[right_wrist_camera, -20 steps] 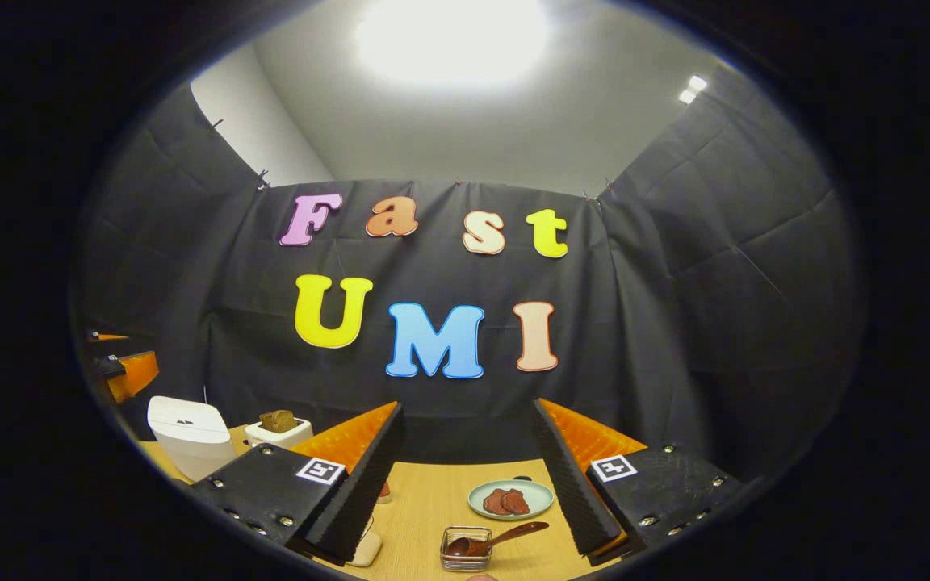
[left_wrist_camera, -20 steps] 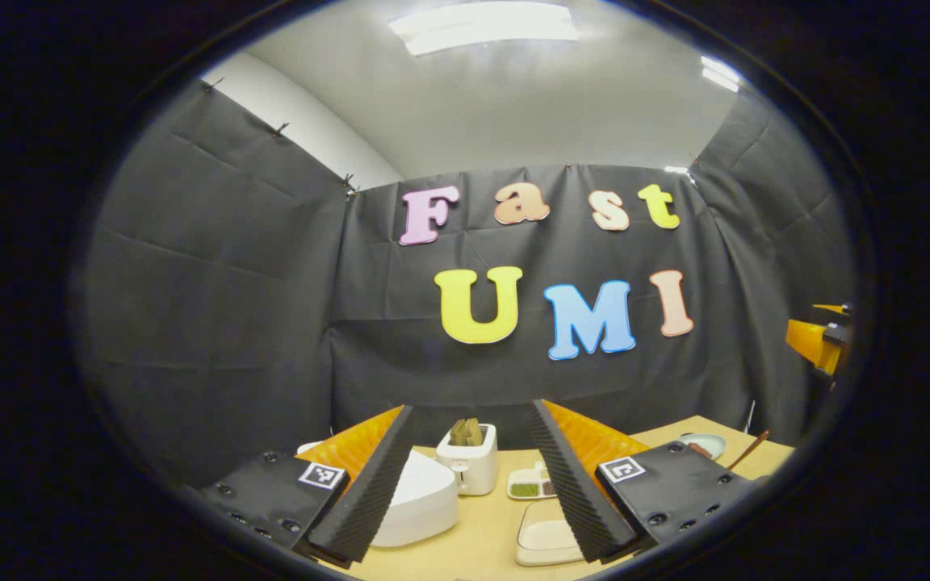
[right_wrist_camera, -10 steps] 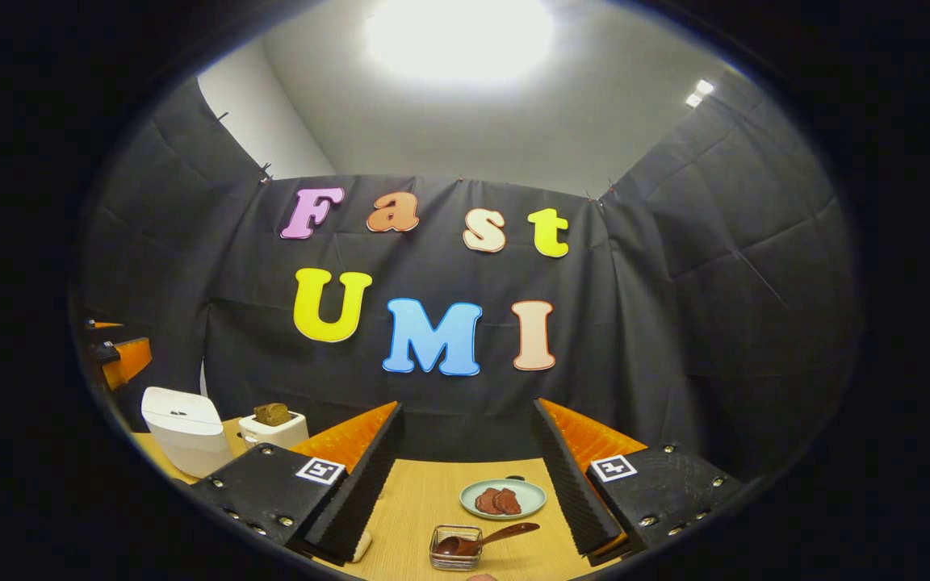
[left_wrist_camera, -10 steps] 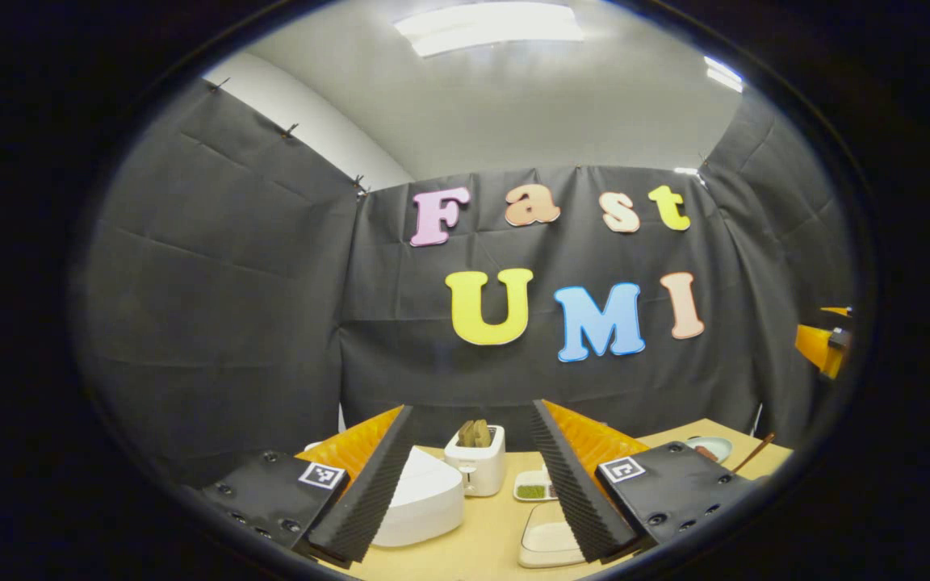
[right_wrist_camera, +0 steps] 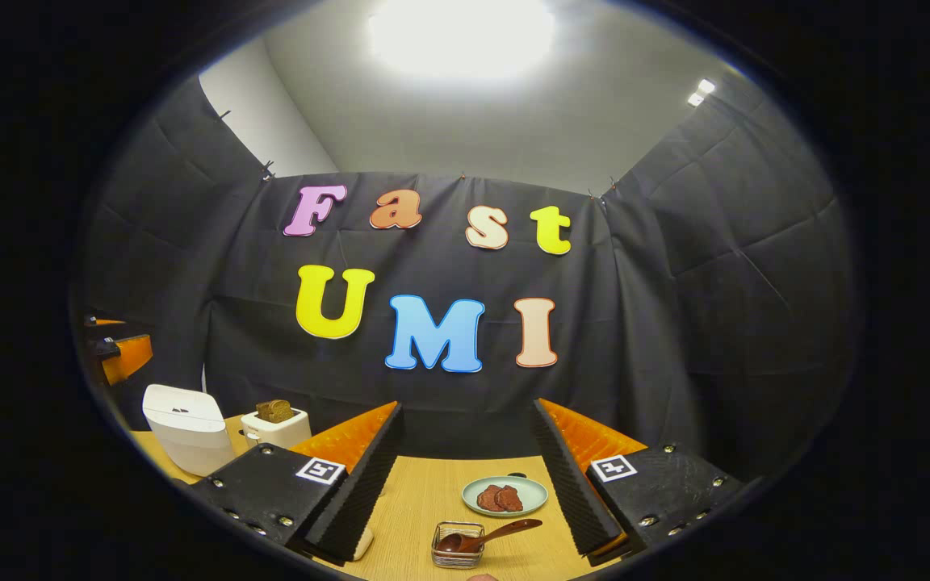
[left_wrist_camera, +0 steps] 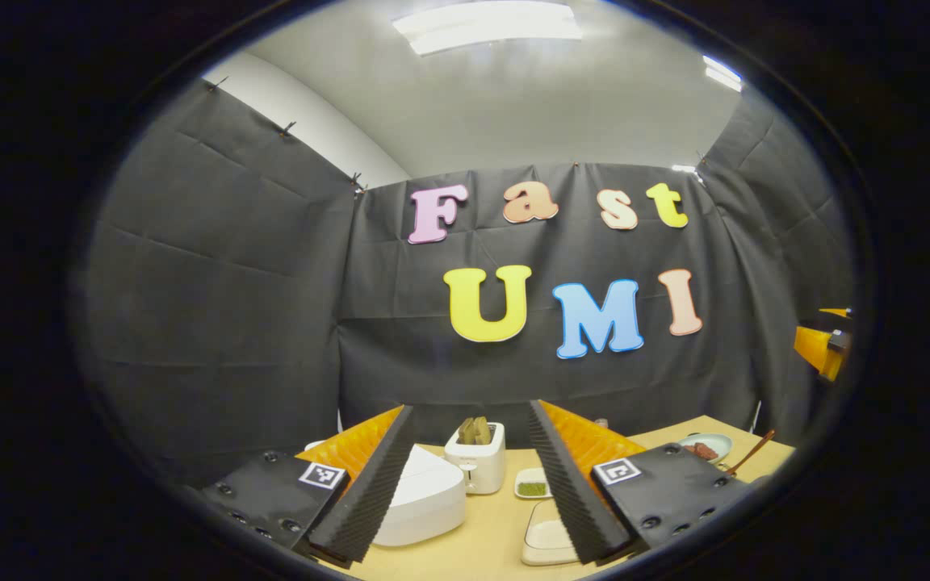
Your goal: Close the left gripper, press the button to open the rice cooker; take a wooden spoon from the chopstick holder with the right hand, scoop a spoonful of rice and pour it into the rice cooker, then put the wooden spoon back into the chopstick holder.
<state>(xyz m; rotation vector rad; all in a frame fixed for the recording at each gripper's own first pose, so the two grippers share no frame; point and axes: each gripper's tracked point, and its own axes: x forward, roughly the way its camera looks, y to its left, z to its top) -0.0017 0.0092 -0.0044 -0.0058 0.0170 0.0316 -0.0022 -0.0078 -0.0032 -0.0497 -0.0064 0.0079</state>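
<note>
Both views look level over the table (left_wrist_camera: 497, 516), sharing the toaster (left_wrist_camera: 477, 456).

Wooden spoon (right_wrist_camera: 488, 537) lies in chopstick holder (right_wrist_camera: 457, 546), near plate (right_wrist_camera: 504, 495).

White toaster (left_wrist_camera: 475, 466) stands on the wooden table (left_wrist_camera: 491, 528) near the back cloth wall (left_wrist_camera: 223, 323), brown bread slices (left_wrist_camera: 474, 430) upright in its slots. Just right of the toaster: small white dish of green grains (left_wrist_camera: 531, 488). Right side of the table: pale green plate (right_wrist_camera: 504, 495) with two dark red-brown pieces (right_wrist_camera: 499, 498) lying on it. Ceiling light panel (left_wrist_camera: 488, 19) lit overhead; second, smaller lamp (right_wrist_camera: 697, 91) toward the right.
</note>
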